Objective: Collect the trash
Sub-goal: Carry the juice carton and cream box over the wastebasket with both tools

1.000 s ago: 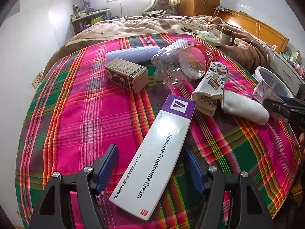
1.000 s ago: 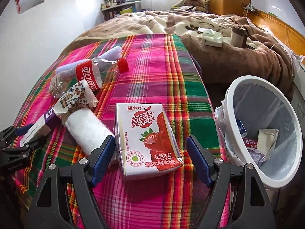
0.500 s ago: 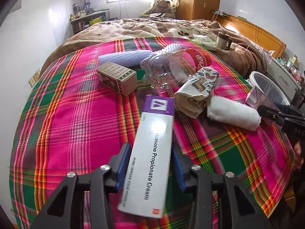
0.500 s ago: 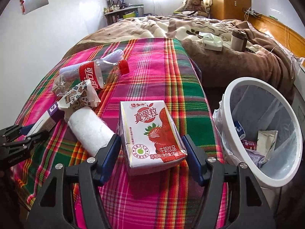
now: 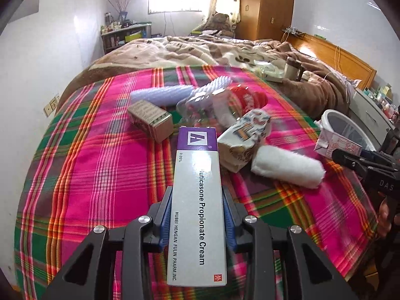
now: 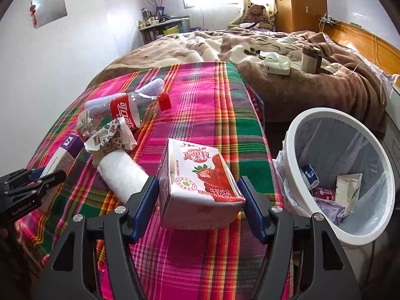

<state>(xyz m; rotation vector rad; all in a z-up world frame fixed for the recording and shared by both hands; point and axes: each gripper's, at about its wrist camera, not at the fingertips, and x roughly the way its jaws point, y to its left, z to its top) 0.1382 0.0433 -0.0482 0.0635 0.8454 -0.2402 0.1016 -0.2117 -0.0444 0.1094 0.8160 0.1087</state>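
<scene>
Left gripper [image 5: 197, 215]: its jaws have just been closing and now clamp the long sides of the cream box [image 5: 197, 187], blue pads pressed to both edges; the box's purple end points away, over the plaid blanket [image 5: 87, 175].
Right gripper [image 6: 198, 200]: holds the strawberry milk carton [image 6: 197, 177] between its blue pads, tilted, near end raised off the blanket.
Trash bin [image 6: 375, 235]: white, lined, right of the bed beside the right gripper, with wrappers inside.
Still on the blanket: a white roll [image 5: 285, 168] right of the cream box, touching a patterned paper wrapper [image 5: 246, 135]; beyond these a crushed cola bottle [image 5: 217, 105], a small brown carton [image 5: 151, 120] to the left, and a pale foam tube [image 5: 160, 95] farthest.
</scene>
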